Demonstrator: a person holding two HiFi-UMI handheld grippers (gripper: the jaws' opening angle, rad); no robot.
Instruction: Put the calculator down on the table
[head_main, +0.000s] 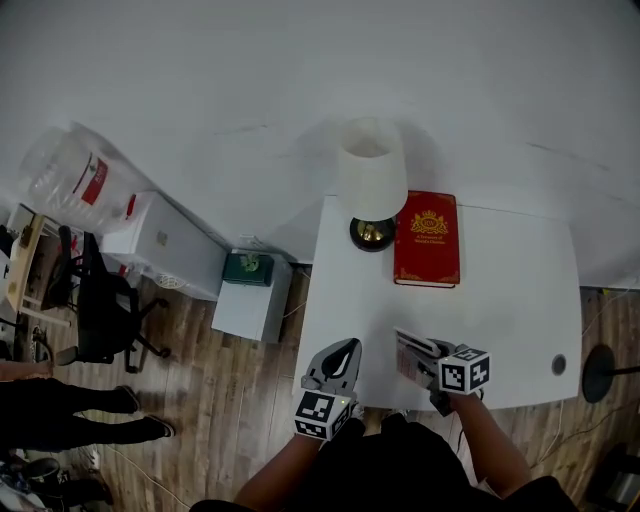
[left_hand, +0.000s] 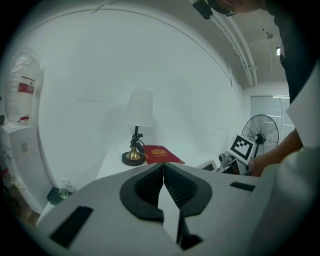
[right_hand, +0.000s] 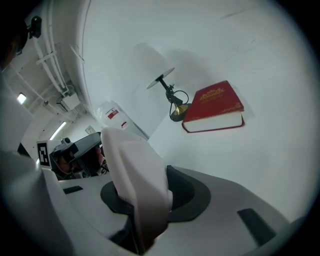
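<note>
The calculator (head_main: 408, 350) is clamped in the right gripper (head_main: 432, 368), over the near edge of the white tabletop (head_main: 520, 300) and a little right of its middle. In the right gripper view the calculator (right_hand: 137, 175) stands on edge between the two jaws, which press on its flat sides. Its pale body fills the gap and juts out past the jaw tips toward the camera's upper left. From the head view it pokes out of the gripper toward the far side of the tabletop, with the marker cube (head_main: 464, 369) just behind it. Whether its lower edge touches the surface cannot be told from any view. The left gripper (head_main: 345, 352) hangs at the tabletop's near left corner, just beside the right one. Its jaws are pressed together with nothing between them, as the left gripper view shows where the ribbed pads (left_hand: 172, 187) meet along a single line. Well beyond both grippers, at the far edge of the tabletop, a red book (head_main: 428, 240) lies flat. A lamp (head_main: 372, 180) with a white shade and a brass-coloured base stands just to its left. On the wooden floor to the left of the tabletop sits a low white cabinet (head_main: 250, 300).
</note>
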